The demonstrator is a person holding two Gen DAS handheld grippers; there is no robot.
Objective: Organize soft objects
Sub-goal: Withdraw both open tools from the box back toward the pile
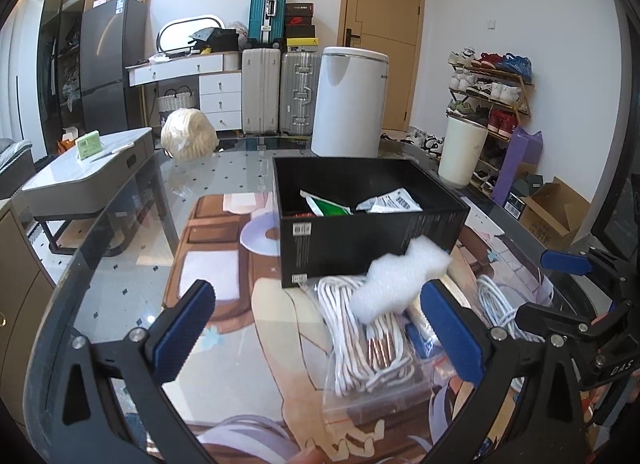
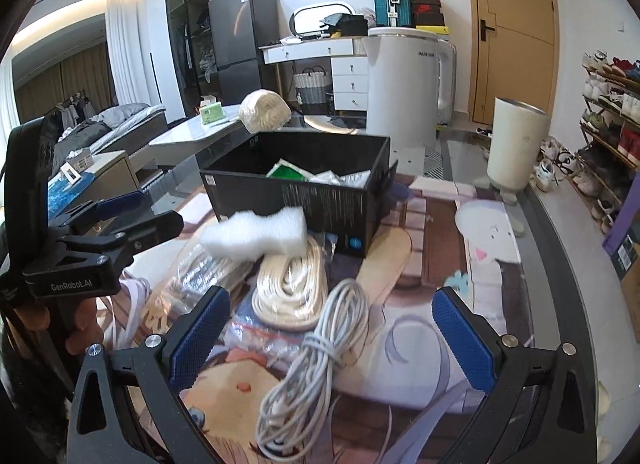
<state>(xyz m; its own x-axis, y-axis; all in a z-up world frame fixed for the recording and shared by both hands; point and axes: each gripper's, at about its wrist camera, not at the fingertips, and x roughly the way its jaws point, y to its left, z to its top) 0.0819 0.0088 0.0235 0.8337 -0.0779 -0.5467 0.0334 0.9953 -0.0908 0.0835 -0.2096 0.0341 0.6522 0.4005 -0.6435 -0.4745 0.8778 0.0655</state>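
Note:
A black open box (image 1: 360, 232) (image 2: 320, 200) stands on the glass table and holds a green packet (image 1: 326, 206) and white packets. In front of it a white foam piece (image 1: 400, 280) (image 2: 256, 234) sits over a clear zip bag of white cable (image 1: 368, 348), slightly blurred. Beside that lie a cream rope coil (image 2: 292, 284) and a grey cable bundle (image 2: 320, 352). My left gripper (image 1: 320, 328) (image 2: 160, 208) is open, its right pad close to the foam. My right gripper (image 2: 332, 338) (image 1: 560, 288) is open, with the grey cable bundle between its fingers and untouched.
A cream yarn ball in plastic (image 1: 188, 134) (image 2: 266, 110) rests at the table's far edge. Beyond stand a white appliance (image 1: 348, 100), a white bin (image 2: 516, 140) and a shoe rack (image 1: 492, 92). A printed mat (image 2: 480, 248) covers the table.

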